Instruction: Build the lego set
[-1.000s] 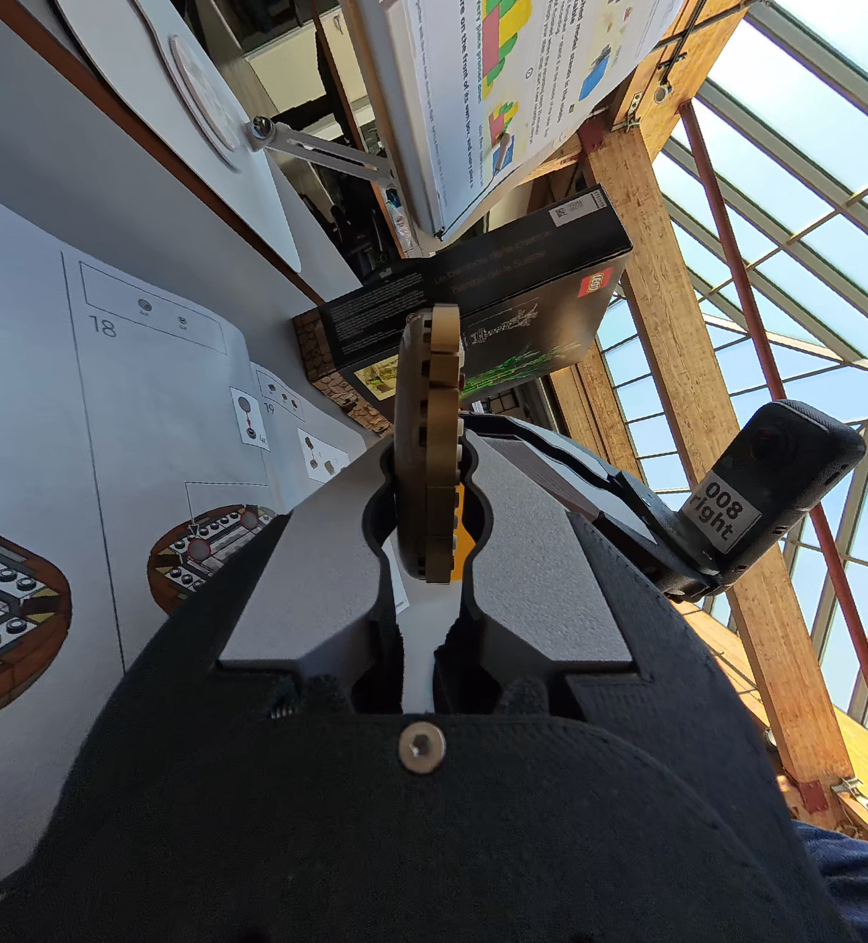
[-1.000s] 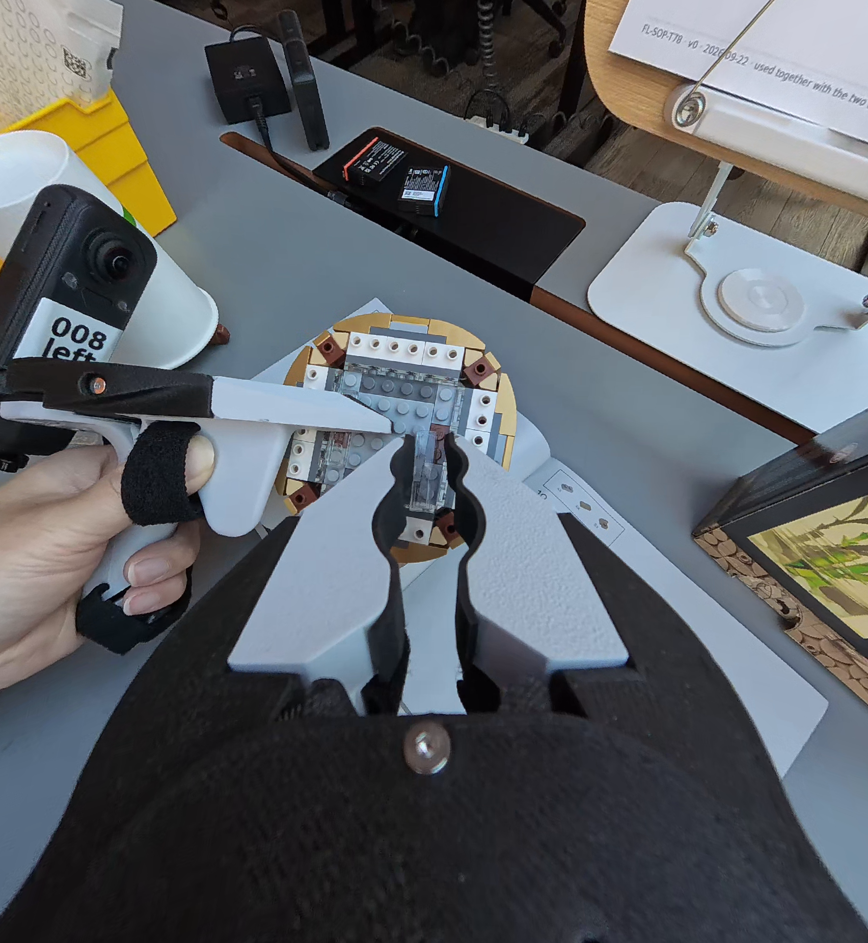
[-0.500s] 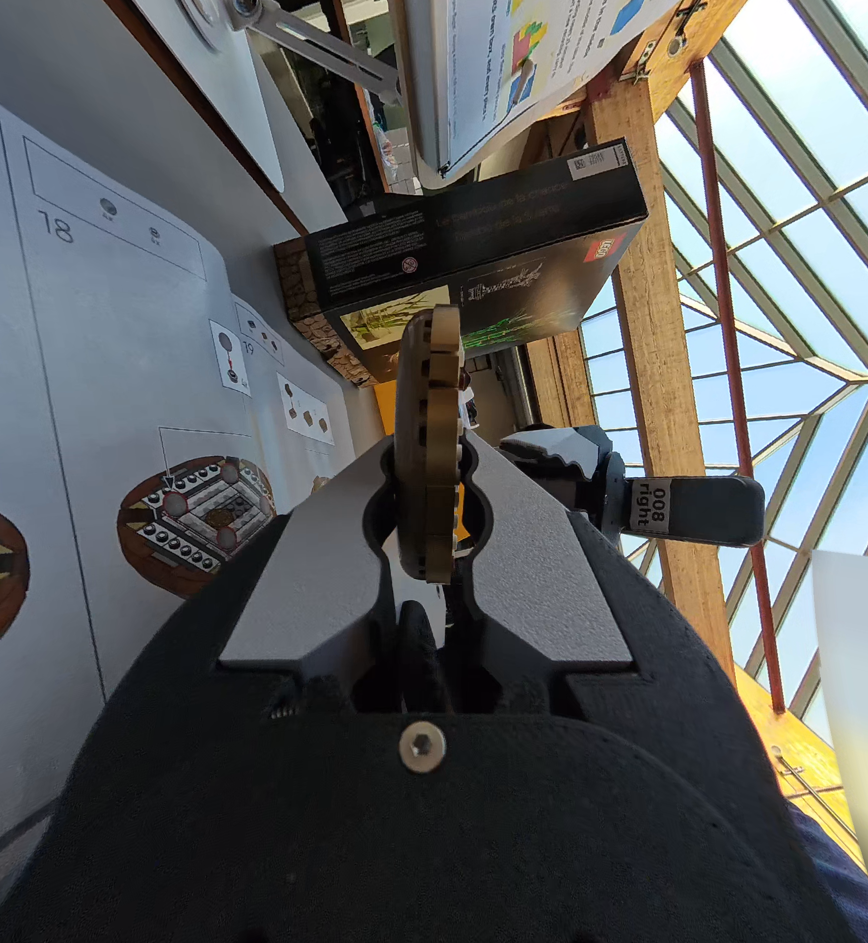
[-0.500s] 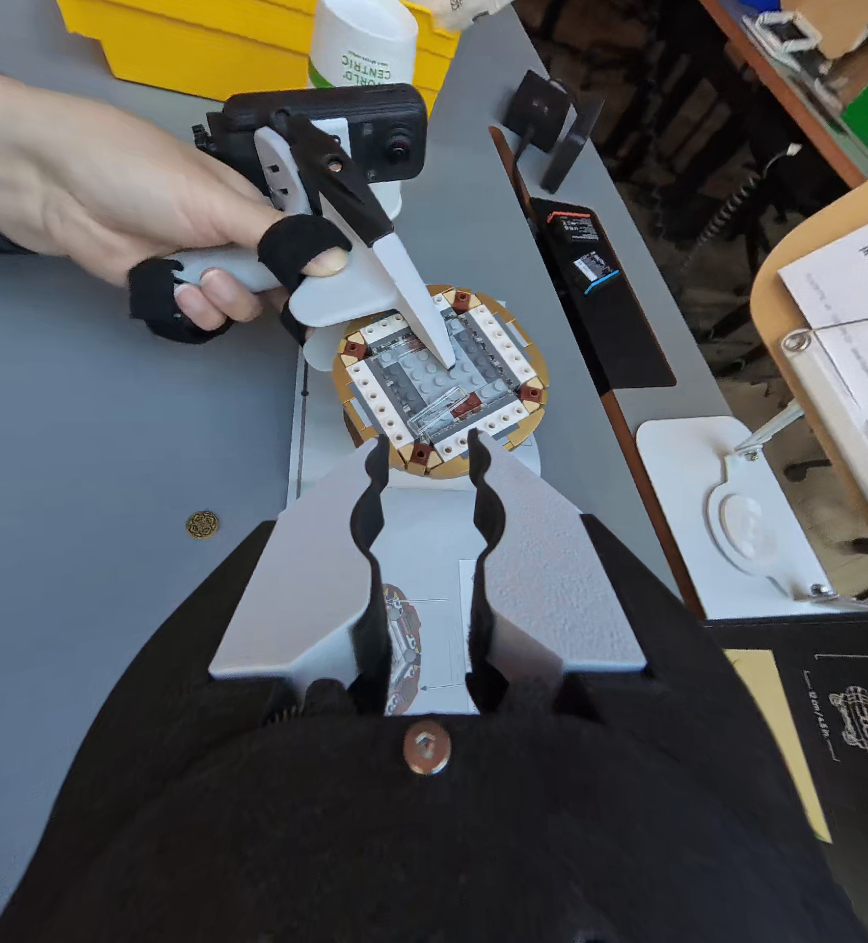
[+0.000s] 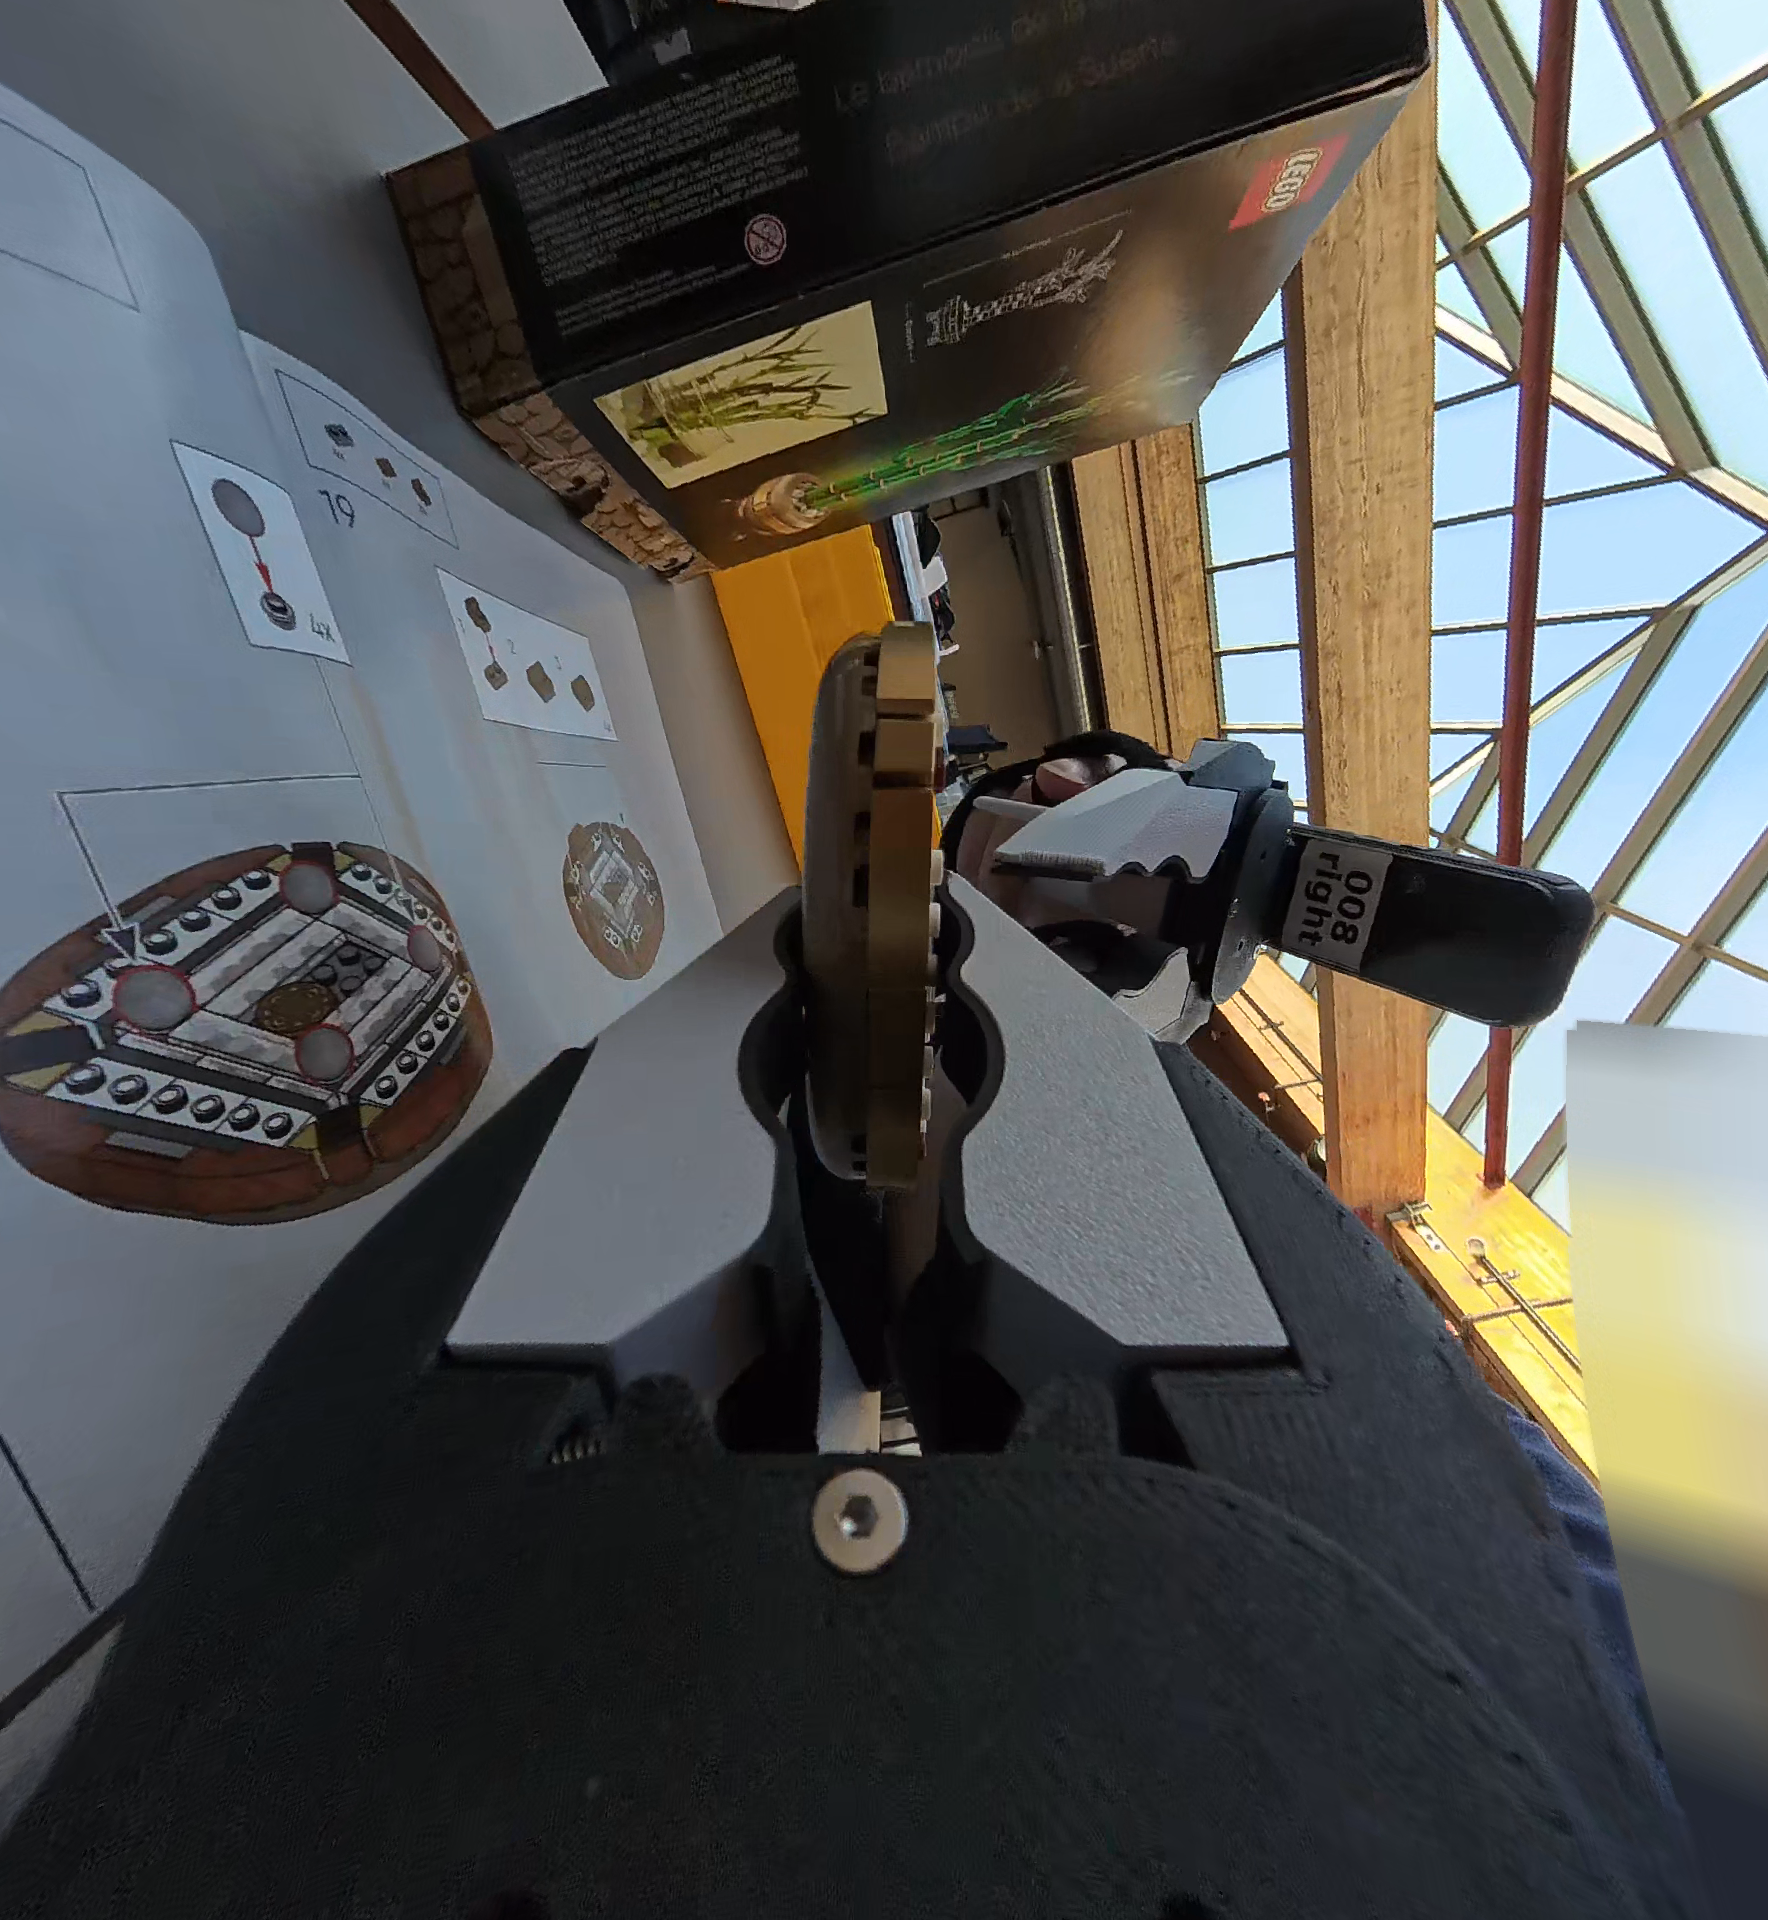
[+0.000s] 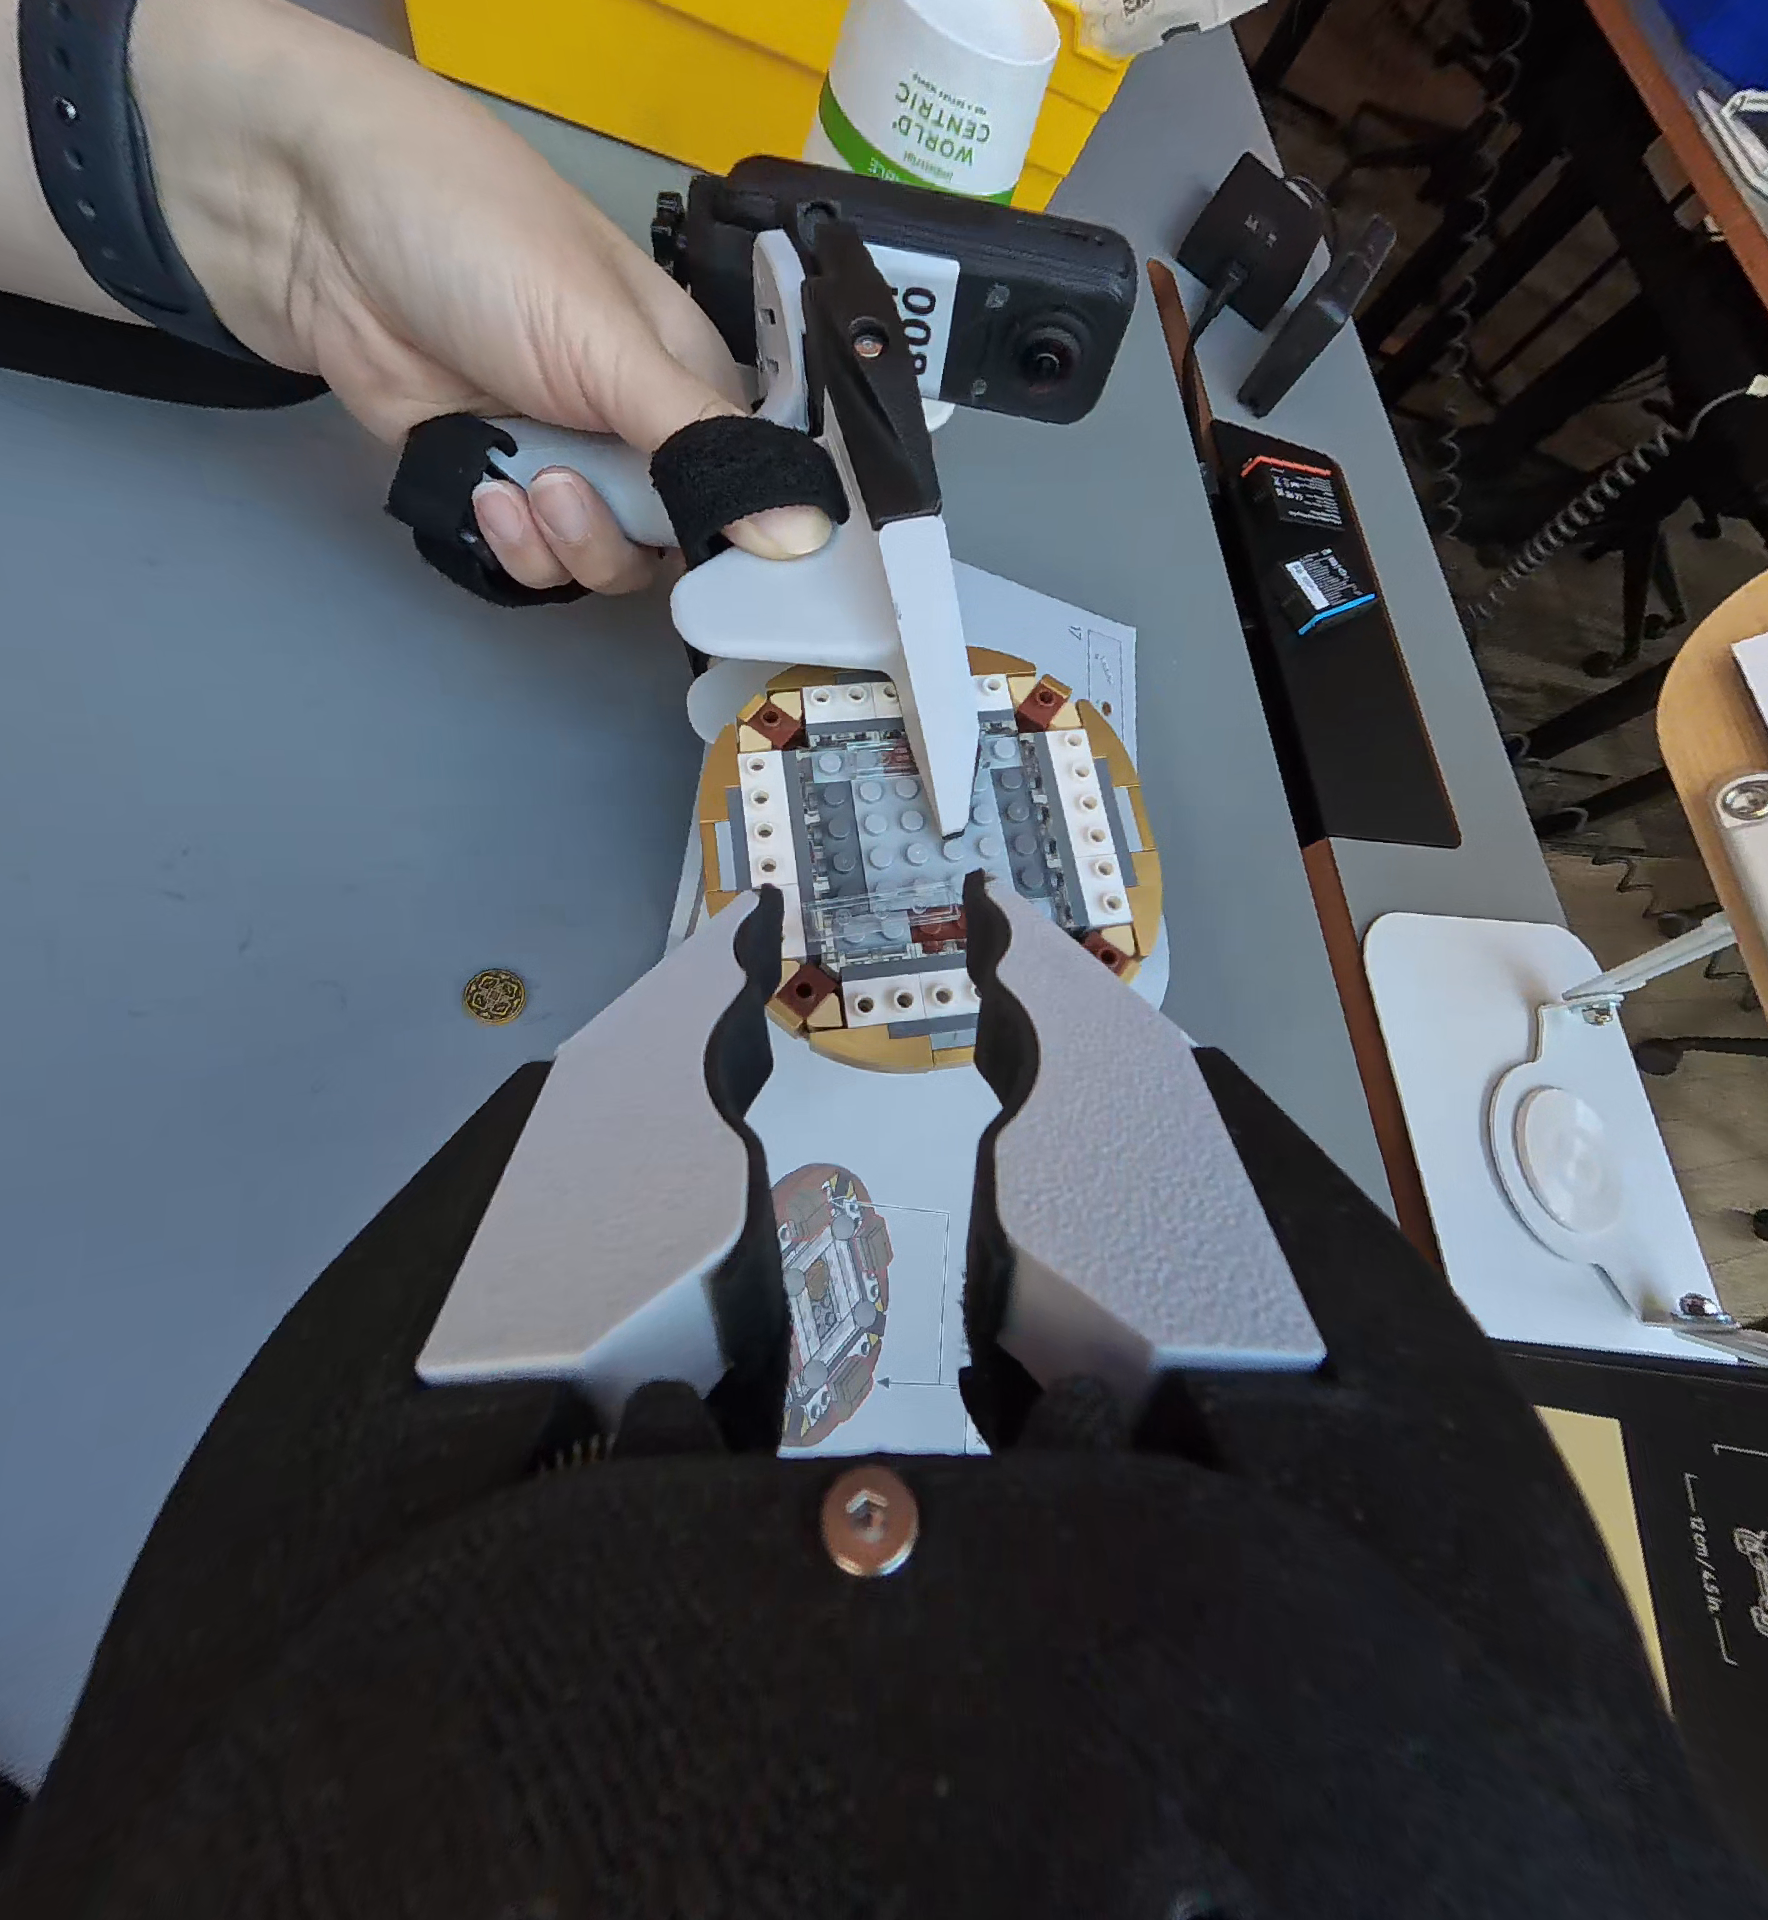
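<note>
- Left tool (image 6: 947,831) clamped the round tan lego base (image 6: 927,857) by its edge, centre of the right wrist view, apparently to steady it above the open instruction booklet (image 5: 236,727) for the next piece.
- Left wrist view showed the base (image 5: 875,935) edge-on betw. the fingers, studs facing frame right.
- Right tool (image 6: 872,904) hung just below the base w/ jaws parted, holding nothing, likely ready to fetch a part.
- Gold round tile (image 6: 494,997) lay alone on the grey surface (image 6: 184,831), left of centre, prob. the next piece.
- Black set box (image 5: 911,260) stood at upper centre, clear of the work.
</note>
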`<state>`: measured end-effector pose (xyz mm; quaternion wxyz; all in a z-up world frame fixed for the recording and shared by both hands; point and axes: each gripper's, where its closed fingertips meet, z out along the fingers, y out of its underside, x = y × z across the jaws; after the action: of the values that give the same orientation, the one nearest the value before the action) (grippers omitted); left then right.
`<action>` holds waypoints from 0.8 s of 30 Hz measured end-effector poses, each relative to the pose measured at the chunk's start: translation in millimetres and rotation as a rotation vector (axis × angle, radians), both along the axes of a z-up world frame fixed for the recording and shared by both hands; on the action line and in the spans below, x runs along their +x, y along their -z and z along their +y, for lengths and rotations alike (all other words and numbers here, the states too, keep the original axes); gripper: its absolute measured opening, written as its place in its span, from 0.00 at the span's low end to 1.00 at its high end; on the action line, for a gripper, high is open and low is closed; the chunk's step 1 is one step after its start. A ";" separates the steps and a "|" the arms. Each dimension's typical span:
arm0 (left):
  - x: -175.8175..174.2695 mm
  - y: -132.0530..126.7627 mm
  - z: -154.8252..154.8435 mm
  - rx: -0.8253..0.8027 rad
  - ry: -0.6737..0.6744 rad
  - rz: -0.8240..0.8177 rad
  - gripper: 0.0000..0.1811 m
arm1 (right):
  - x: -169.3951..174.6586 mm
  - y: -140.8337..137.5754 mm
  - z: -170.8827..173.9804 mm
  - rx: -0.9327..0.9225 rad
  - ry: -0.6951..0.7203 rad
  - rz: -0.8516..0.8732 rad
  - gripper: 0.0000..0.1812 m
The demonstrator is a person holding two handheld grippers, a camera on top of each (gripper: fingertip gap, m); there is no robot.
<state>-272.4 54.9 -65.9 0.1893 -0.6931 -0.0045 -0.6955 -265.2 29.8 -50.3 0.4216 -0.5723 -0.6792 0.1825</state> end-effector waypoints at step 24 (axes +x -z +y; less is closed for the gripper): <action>4.8 5.9 -3.2 -0.026 0.040 -0.009 0.10 | 0.8 8.4 -3.3 -0.150 0.005 0.015 0.20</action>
<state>-267.6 51.8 -71.8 0.1663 -0.6925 -0.0007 -0.7020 -264.4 26.5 -58.6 0.3831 -0.6026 -0.6590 0.2364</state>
